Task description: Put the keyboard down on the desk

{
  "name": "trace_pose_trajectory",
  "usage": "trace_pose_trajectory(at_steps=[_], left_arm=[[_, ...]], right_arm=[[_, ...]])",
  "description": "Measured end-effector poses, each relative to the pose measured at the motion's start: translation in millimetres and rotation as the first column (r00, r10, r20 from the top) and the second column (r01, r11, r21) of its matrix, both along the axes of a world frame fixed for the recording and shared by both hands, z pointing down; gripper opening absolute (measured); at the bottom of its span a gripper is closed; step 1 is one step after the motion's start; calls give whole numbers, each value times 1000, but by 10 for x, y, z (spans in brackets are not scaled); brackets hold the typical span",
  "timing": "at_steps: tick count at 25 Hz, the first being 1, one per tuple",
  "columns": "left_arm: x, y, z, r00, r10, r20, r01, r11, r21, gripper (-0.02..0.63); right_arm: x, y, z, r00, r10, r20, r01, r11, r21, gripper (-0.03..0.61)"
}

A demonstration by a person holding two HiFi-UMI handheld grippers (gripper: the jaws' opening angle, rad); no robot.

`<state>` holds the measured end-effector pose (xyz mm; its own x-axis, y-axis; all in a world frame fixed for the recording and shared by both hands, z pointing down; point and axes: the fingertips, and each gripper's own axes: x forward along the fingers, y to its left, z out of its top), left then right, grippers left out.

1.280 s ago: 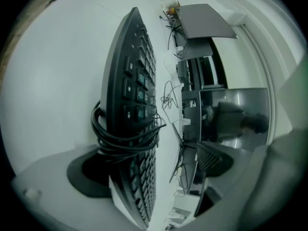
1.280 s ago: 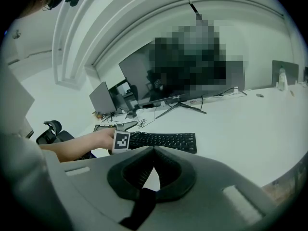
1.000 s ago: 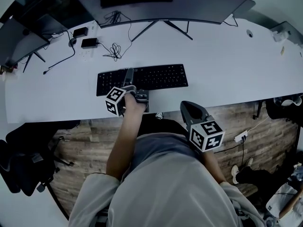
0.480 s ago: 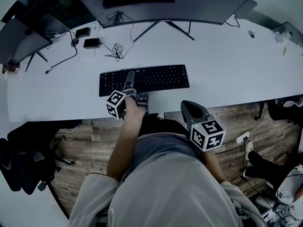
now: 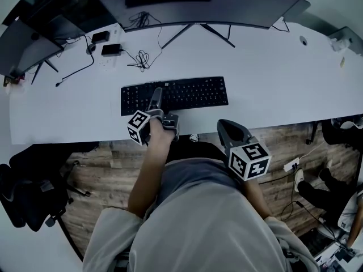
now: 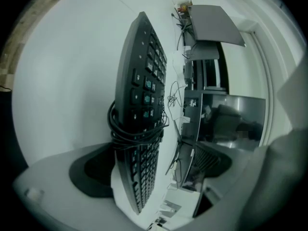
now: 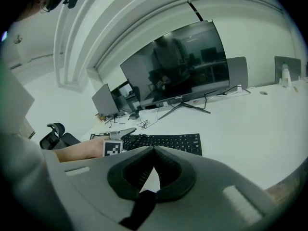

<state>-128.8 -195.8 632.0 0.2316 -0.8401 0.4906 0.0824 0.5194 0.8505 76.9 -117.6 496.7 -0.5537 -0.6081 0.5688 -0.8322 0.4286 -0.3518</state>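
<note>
The black keyboard [image 5: 187, 92] lies flat on the white desk [image 5: 272, 78], its cable wound round its left part [image 6: 137, 131]. My left gripper [image 5: 157, 95] reaches over the keyboard's near edge, left of its middle. In the left gripper view the keyboard [image 6: 142, 90] stands between the wide-apart jaws of the left gripper [image 6: 151, 167], which is open, and the right-hand jaw is clear of it. My right gripper [image 5: 227, 128] hangs off the desk's front edge above the floor. It is shut on nothing [image 7: 154, 152], and it looks toward the keyboard [image 7: 168, 142].
A wide curved monitor [image 5: 187, 1] stands at the back on splayed legs [image 5: 193, 30]. Loose cables [image 5: 138, 61] and power adapters [image 5: 108, 50] lie at the back left, beside a second screen [image 5: 28, 44]. An office chair [image 5: 28, 197] stands on the floor at left.
The left gripper has drawn back a little toward the desk's front edge. The keyboard stays flat on the desk. The right gripper has barely moved.
</note>
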Motion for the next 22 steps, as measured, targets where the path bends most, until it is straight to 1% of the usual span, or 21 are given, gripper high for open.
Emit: trace_pose_trajectory(at_steps=[7, 16, 19, 22], left_arm=[[32, 95, -4, 1000, 17, -12, -17, 1000, 0, 0], [83, 238, -172, 999, 53, -13, -52, 998, 36, 0], [122, 290, -208, 996, 85, -1, -84, 995, 60, 0], [163, 313, -270, 991, 129, 33, -132, 987, 92, 0]], right_arm=[[-14, -18, 2, 1000, -2, 4, 2, 1000, 2, -5], [-53, -1, 3, 1000, -10, 11, 10, 1000, -3, -5], [-56, 9, 3, 1000, -11, 16, 11, 1000, -3, -5], [-62, 15, 6, 1000, -11, 18, 11, 1000, -3, -5]])
